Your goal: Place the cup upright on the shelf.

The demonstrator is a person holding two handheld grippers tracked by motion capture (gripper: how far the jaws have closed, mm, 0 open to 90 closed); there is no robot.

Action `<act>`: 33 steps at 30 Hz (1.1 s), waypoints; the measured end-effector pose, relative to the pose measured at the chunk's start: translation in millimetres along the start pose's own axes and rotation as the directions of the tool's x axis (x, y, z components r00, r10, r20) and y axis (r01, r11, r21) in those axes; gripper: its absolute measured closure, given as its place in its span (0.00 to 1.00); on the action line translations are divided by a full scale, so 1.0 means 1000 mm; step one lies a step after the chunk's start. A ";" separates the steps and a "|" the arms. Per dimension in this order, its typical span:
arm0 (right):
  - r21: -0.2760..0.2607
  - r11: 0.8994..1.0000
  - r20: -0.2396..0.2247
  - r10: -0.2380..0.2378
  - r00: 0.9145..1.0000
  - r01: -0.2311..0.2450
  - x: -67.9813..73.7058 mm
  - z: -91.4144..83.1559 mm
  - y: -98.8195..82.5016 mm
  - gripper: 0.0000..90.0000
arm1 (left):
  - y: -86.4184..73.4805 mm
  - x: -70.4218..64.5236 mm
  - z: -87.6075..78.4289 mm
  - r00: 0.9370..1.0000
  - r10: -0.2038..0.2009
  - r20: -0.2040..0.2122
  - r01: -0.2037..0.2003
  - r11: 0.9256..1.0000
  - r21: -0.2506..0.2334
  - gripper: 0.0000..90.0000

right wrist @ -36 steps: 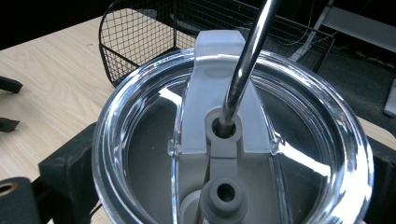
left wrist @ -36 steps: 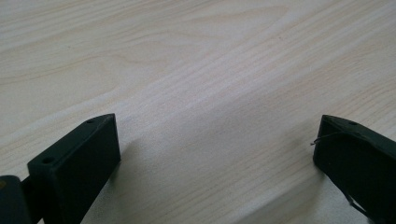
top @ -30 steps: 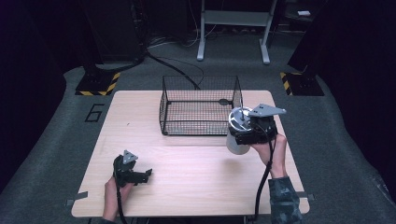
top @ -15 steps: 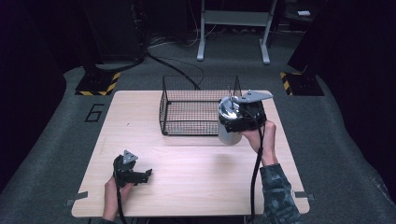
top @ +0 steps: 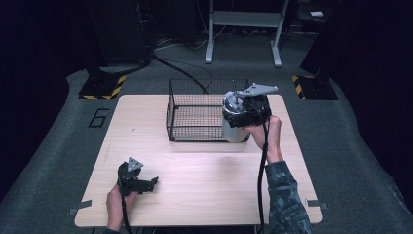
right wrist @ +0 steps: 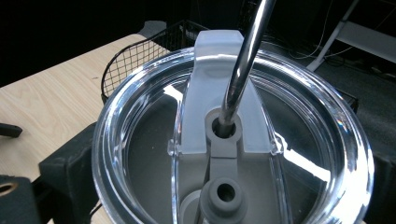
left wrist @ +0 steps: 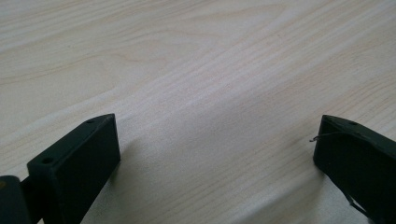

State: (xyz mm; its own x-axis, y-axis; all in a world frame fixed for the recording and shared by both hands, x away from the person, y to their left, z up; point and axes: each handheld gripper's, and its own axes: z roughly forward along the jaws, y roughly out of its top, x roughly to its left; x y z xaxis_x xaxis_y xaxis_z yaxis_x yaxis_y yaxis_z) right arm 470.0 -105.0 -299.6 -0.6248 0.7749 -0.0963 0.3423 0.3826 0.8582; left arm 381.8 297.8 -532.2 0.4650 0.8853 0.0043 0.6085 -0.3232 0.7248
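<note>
The right gripper (top: pixel 243 113) clamps the tumbler (top: pixel 233 127) just under its lid (right wrist: pixel 232 140), beside the basket (top: pixel 195 109); the left gripper (top: pixel 141 184) rests open on the table (top: pixel 204 180).

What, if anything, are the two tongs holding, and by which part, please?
The right tongs grip a steel cup around its upper body, below the clear lid. The left tongs hold nothing.
</note>
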 end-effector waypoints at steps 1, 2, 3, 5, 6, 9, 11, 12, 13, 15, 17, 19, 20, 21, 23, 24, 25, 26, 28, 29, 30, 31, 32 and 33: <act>-0.004 1.000 -0.001 0.001 1.000 -0.001 0.000 0.001 0.002 0.04 | 0.000 0.000 -0.001 1.000 0.004 0.000 -0.004 1.000 0.007 0.00; -0.004 1.000 0.000 0.002 1.000 -0.002 0.000 0.002 0.004 0.04 | 0.000 0.000 0.000 1.000 0.003 -0.004 -0.003 1.000 0.002 0.00; -0.007 1.000 0.000 0.000 1.000 0.000 0.000 0.003 0.006 0.04 | 0.000 0.000 0.000 1.000 0.001 -0.001 -0.001 1.000 0.001 0.00; -0.007 1.000 0.003 -0.003 1.000 0.004 -0.001 0.006 0.010 0.04 | 0.000 0.000 0.000 1.000 0.002 0.000 -0.002 1.000 0.002 0.00; -0.007 1.000 0.003 -0.003 1.000 0.004 -0.001 0.006 0.010 0.04 | 0.000 0.000 0.000 1.000 0.003 -0.002 -0.003 1.000 0.001 0.00; -0.009 1.000 0.002 -0.003 1.000 0.003 -0.001 0.010 0.016 0.04 | 0.000 0.000 0.000 1.000 0.000 -0.004 0.000 1.000 0.001 0.00; -0.011 1.000 0.003 -0.002 1.000 0.002 -0.002 0.013 0.020 0.04 | 0.000 0.000 0.000 1.000 0.001 0.000 -0.001 1.000 0.006 0.00; -0.009 1.000 0.004 -0.002 1.000 0.002 -0.002 0.015 0.021 0.04 | 0.000 0.000 0.000 1.000 0.000 0.000 0.000 1.000 0.005 0.00; -0.010 1.000 0.004 0.000 1.000 0.001 -0.002 0.017 0.023 0.04 | 0.000 0.000 0.000 1.000 -0.003 -0.001 0.003 1.000 0.005 0.00; -0.007 1.000 0.004 -0.002 1.000 0.002 -0.002 0.020 0.025 0.04 | 0.000 0.000 0.000 1.000 -0.001 -0.004 0.001 1.000 0.000 0.00; -0.004 1.000 0.001 0.002 1.000 -0.002 -0.003 0.023 0.028 0.04 | 0.000 0.000 0.000 1.000 -0.001 -0.004 0.001 1.000 -0.001 0.00; -0.001 1.000 0.003 -0.003 1.000 0.003 -0.004 0.028 0.029 0.04 | 0.000 0.000 0.000 1.000 -0.001 -0.004 0.001 1.000 0.000 0.00; 0.003 1.000 0.006 0.003 1.000 -0.003 -0.003 0.029 0.030 0.04 | 0.000 0.000 0.000 1.000 -0.001 -0.004 0.001 1.000 0.000 0.00; 0.001 1.000 0.004 0.002 1.000 -0.002 -0.004 0.031 0.031 0.04 | 0.000 0.000 0.000 1.000 -0.001 -0.004 0.001 1.000 0.000 0.00; 0.008 1.000 0.006 0.000 1.000 0.000 -0.004 0.035 0.033 0.04 | 0.000 0.000 0.000 1.000 -0.001 -0.004 0.001 1.000 0.000 0.00; 0.010 1.000 0.009 -0.001 1.000 0.001 -0.005 0.037 0.035 0.04 | 0.000 0.000 0.000 1.000 -0.001 -0.005 0.001 1.000 -0.001 0.00; 0.012 1.000 0.012 -0.002 1.000 0.002 -0.005 0.042 0.037 0.04 | 0.000 0.000 0.000 1.000 0.002 -0.007 -0.002 1.000 -0.001 0.00; 0.012 1.000 0.012 -0.002 1.000 0.002 -0.005 0.042 0.037 0.04 | 0.000 0.000 0.000 1.000 -0.001 -0.006 0.001 1.000 -0.001 0.00; 0.018 1.000 0.015 0.002 1.000 -0.003 -0.006 0.051 0.041 0.04 | 0.000 0.001 -0.001 1.000 0.014 -0.004 -0.014 1.000 0.010 0.00; 0.018 1.000 0.015 0.002 1.000 -0.003 -0.006 0.051 0.041 0.04 | 0.000 0.001 -0.001 1.000 0.015 -0.004 -0.015 1.000 0.011 0.00; 0.016 1.000 0.017 0.001 1.000 -0.001 -0.007 0.053 0.042 0.04 | 0.000 0.001 -0.001 1.000 0.016 -0.005 -0.016 1.000 0.011 0.00; 0.016 1.000 0.016 0.004 1.000 -0.004 -0.007 0.057 0.044 0.04 | 0.000 0.001 -0.001 1.000 0.016 -0.005 -0.016 1.000 0.011 0.00; 0.020 1.000 0.018 0.002 1.000 -0.003 -0.007 0.059 0.044 0.04 | 0.000 0.001 -0.001 1.000 0.016 -0.005 -0.016 1.000 0.011 0.00; 0.022 1.000 0.020 0.006 1.000 -0.007 -0.007 0.061 0.046 0.04 | 0.000 0.001 -0.001 1.000 0.016 -0.005 -0.016 1.000 0.011 0.00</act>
State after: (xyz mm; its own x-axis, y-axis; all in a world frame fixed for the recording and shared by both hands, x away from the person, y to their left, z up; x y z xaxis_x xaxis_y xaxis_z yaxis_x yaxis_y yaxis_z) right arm 532.8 -61.9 -290.5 -0.6083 0.7872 -0.1011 0.3618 0.3883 0.8475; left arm 381.5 298.7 -531.5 0.4714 0.8817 0.0190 0.6082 -0.3406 0.7170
